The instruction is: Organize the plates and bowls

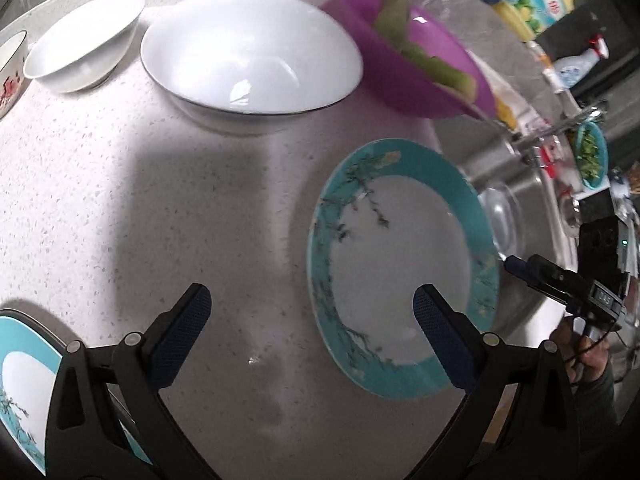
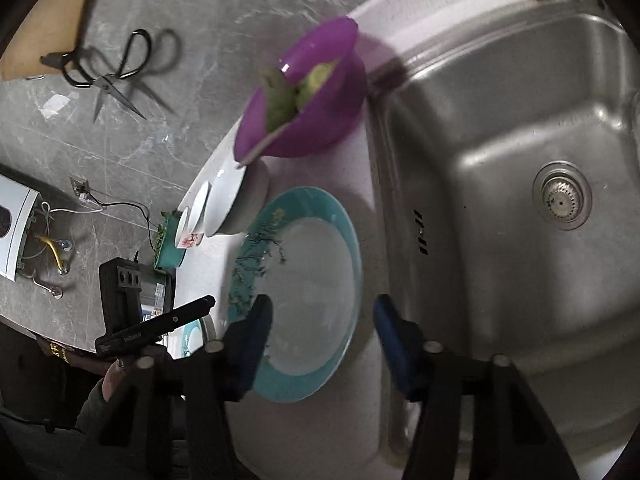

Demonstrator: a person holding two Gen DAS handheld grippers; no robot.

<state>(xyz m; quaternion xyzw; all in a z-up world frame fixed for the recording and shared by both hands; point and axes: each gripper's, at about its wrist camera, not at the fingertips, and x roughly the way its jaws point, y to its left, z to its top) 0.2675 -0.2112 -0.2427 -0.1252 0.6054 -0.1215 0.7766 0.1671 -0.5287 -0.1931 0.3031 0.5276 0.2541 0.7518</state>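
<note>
**Both tools spread wide over a teal-rimmed plate beside the sink**

The left tool [image 1: 312,312] hangs above the speckled desk [image 1: 120,200] with its fingers spread apart and nothing between them. Its right finger overlaps the near rim of the teal-rimmed plate [image 1: 400,264] in the left wrist view; whether it touches cannot be told. That plate lies flat on the desk, just beside the steel sink [image 2: 520,160].

The right tool [image 2: 324,320] is likewise released, its jaws wide and holding nothing, one finger over the plate's edge and the other over the strip of desk between plate and sink.

Behind the plate stands a large white bowl [image 1: 248,56], with a smaller white bowl [image 1: 84,40] to its left and a small cup with red markings [image 1: 10,68] at the frame's edge. A purple bowl [image 1: 408,64] holding green pieces (blurred, so not identifiable) sits tilted near the large bowl, toward the sink.

A second teal-rimmed plate [image 1: 28,392] shows at the lower left of the left wrist view, partly hidden behind the tool's arm.

Black-handled scissors [image 2: 116,68] hang on the grey wall.
</note>
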